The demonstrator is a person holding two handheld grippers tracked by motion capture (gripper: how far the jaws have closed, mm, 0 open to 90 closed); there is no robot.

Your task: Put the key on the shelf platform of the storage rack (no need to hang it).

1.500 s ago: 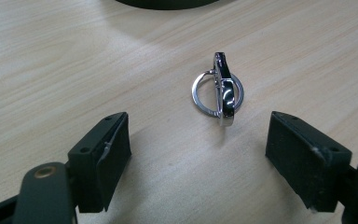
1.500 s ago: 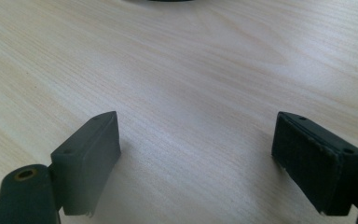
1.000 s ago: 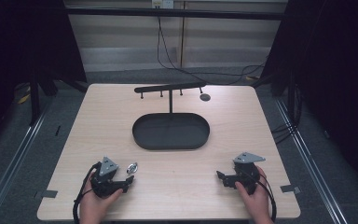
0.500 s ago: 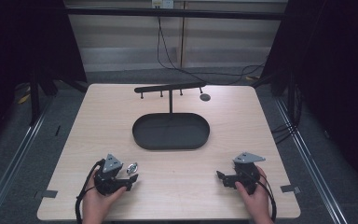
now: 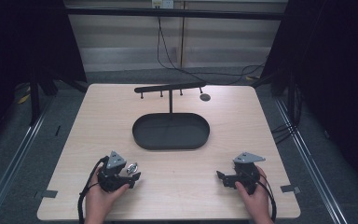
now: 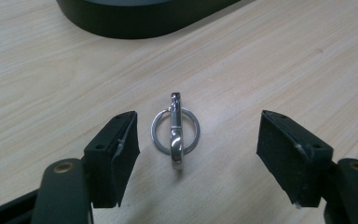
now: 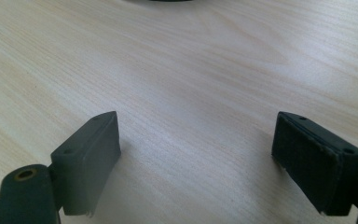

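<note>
One small metal clasp with its key ring (image 6: 175,135) lies flat near the bench's (image 5: 261,121) front-left corner, between the wide-open left gripper (image 6: 198,158); likely light, stiff, slippery, best pinched across the clasp body; right gripper (image 7: 196,161) gapes empty

A light wooden table (image 5: 242,126) carries a black oval tray (image 5: 171,132) near its middle. Just behind the tray stands a black rack (image 5: 169,87), a thin post bearing a slightly tilted crossbar with short pegs hanging beneath it. A small dark round disc (image 5: 205,97) lies on the wood beside the rack's right end. Beyond the table's far edge, black cables (image 5: 168,51) trail down across the grey floor before a pale panelled wall (image 5: 121,32).
</note>
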